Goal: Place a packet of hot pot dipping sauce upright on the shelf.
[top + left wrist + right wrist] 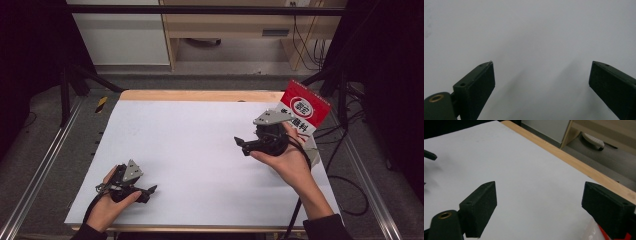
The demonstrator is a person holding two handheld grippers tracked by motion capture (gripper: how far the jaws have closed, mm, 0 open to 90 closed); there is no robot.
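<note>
High view: my right gripper (243, 145) hangs beside the red-and-white packet (304, 111), jaws apart and empty; my left gripper (150, 191) rests on the white sheet (200, 150), jaws wide too.

Black fingers (476, 90), grey plates, dark sleeves (327, 227)

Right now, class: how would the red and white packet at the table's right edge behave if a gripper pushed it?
The red and white packet stands tilted, so it would probably tip. It looks thin-walled and light, so likely crumples rather than resists. Its glossy print may slip between pads.
</note>
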